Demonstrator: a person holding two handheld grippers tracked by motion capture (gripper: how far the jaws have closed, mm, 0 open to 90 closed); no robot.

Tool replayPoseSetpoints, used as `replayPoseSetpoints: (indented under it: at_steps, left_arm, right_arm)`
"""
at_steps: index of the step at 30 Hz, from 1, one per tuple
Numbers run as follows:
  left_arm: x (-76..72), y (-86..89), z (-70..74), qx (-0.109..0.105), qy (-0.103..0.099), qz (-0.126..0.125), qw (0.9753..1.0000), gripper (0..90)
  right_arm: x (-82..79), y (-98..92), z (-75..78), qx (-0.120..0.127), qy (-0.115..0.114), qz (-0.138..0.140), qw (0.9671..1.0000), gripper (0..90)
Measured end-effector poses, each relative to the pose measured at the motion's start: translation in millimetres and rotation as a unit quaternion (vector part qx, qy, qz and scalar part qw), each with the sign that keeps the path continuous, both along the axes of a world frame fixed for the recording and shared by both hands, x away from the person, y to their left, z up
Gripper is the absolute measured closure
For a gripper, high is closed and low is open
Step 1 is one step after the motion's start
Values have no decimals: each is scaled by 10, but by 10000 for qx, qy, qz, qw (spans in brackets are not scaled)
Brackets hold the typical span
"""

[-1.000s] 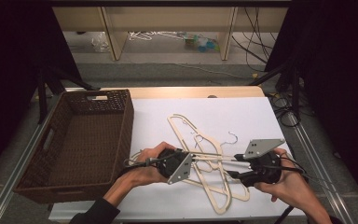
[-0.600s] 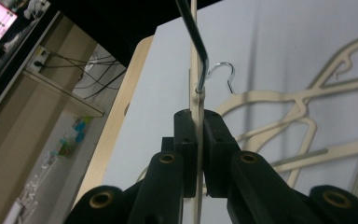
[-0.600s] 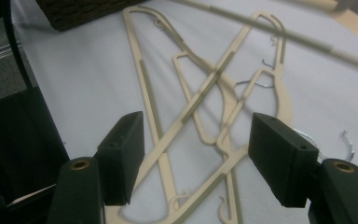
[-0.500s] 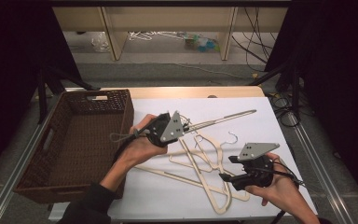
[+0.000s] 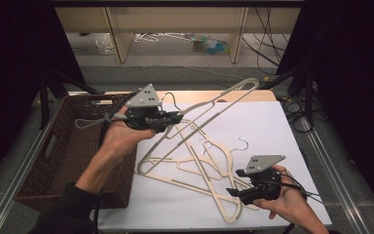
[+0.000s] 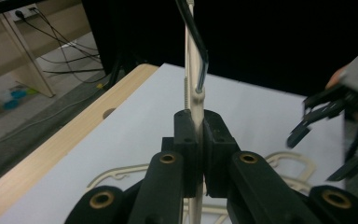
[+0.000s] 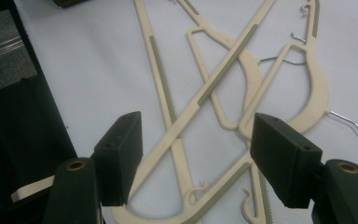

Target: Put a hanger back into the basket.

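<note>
My left gripper [image 5: 176, 118] is raised beside the basket and shut on a cream plastic hanger [image 5: 233, 92], which slants up to the right with its lower end over the pile. In the left gripper view the jaws [image 6: 199, 135] clamp the hanger's thin edge [image 6: 195, 88]. Several more cream hangers [image 5: 202, 168] lie crossed on the white sheet [image 5: 272, 126]. My right gripper [image 5: 234, 193] hovers open at the pile's front right. In the right gripper view the open gripper [image 7: 198, 158] spans crossed hangers [image 7: 205, 93] without touching them.
A dark wicker basket [image 5: 48, 146] stands at the table's left with nothing visible inside. The wooden table edge [image 5: 268, 95] runs along the back. The other gripper [image 6: 326, 112] appears at the right of the left gripper view. Shelving and cables lie beyond the table.
My left gripper has carried one hanger up and leftward from the pile toward the basket. The right gripper has stayed low at the front right, open.
</note>
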State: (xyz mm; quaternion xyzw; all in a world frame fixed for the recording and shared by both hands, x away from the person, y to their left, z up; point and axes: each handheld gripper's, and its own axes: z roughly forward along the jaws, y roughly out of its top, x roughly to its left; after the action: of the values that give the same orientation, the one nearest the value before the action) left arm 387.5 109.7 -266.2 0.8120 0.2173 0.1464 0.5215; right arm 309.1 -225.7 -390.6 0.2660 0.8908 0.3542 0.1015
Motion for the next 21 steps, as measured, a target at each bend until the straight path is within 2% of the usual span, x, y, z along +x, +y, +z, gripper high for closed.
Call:
replayPoseSetpoints:
  at_steps: [2,3,4,7,8,10,11,12,13,14,15,16,18,19,20,21]
  left_arm:
    - [-25,89,78,-146,115,-5,9998,855]
    - [-66,202,182,-230,210,25,9995,855]
    - [-66,202,182,-230,210,25,9995,855]
    - [-101,417,333,-416,342,95,9985,855]
    - [-126,566,429,-451,342,196,9982,855]
    - [-135,621,463,-443,317,236,9982,855]
    - [-165,785,551,-377,218,392,9983,855]
    - [-165,785,551,-377,218,392,9983,855]
    - [-193,961,606,-296,148,574,9978,855]
    - [-193,961,606,-296,148,574,9978,855]
    - [-209,1074,619,-241,126,672,9974,855]
    - [-224,1163,619,-197,120,775,9967,855]
    - [-246,1342,600,-154,83,967,9952,855]
    - [-255,1485,555,-146,77,1104,9938,855]
    - [-255,1485,555,-146,77,1104,9938,855]
    - [-256,1585,513,-132,77,1185,9928,855]
  right_arm:
    - [5,0,-33,-12,2,0,10000,351]
    - [6,-7,-35,-51,66,41,10000,351]
    - [6,-8,-41,-55,64,50,10000,351]
    - [6,-12,-53,-62,99,55,9999,351]
    - [5,-7,-65,-33,53,20,10000,351]
    - [6,-10,-73,-41,97,57,9999,351]
    - [10,-13,-74,-69,106,59,9999,351]
    - [10,-13,-74,-69,106,59,9999,351]
    - [20,-15,-92,-72,78,98,9999,351]
    - [20,-15,-92,-72,78,98,9999,351]
    - [22,-17,-93,-84,112,122,9998,351]
    - [6,-7,-105,-58,178,32,9998,351]
    - [19,-12,-109,-104,176,85,9998,350]
    - [17,-3,-126,-73,150,66,9998,349]
    - [17,-7,-116,-114,209,90,9997,348]
    - [17,-7,-116,-114,209,90,9997,348]
